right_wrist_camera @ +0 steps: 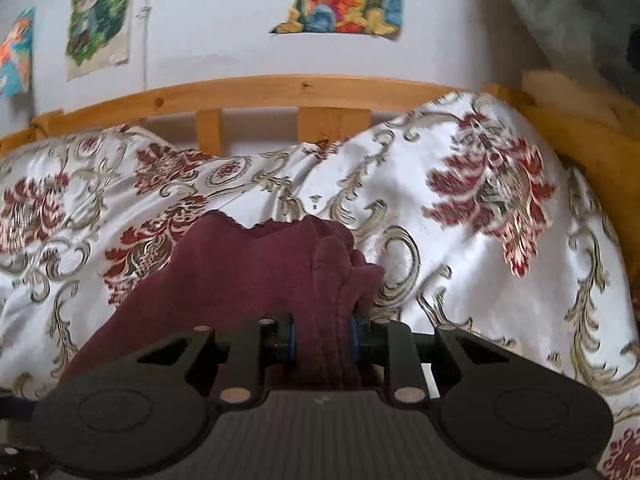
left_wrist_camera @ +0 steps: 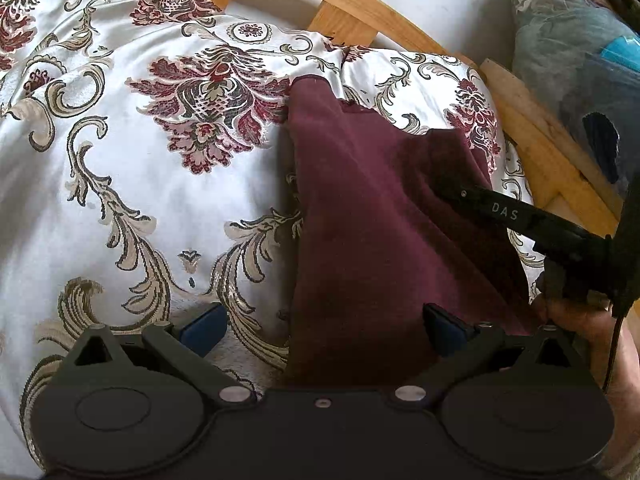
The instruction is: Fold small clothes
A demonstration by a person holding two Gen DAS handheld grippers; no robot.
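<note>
While right claw point(right_wrist_camera: 322, 340) pinches bunched maroon knit garment point(right_wrist_camera: 248, 264), left claw point(left_wrist_camera: 324, 326) spread wide

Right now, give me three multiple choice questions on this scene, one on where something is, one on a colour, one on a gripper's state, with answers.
1. Where does the garment lie?
A. on the patterned bedspread
B. over the wooden bed rail
C. on a bare floor

2. What colour is the garment?
A. navy
B. maroon
C. mustard

3. How is the right gripper?
A. wide open above the cloth
B. shut on bunched garment cloth
C. holding a hanger

Answers:
1 A, the cloth is spread on the floral cover in both views.
2 B, it shows as dark wine red throughout.
3 B, the right wrist view shows folds pinched between the blue pads, while the left gripper stands open.
</note>
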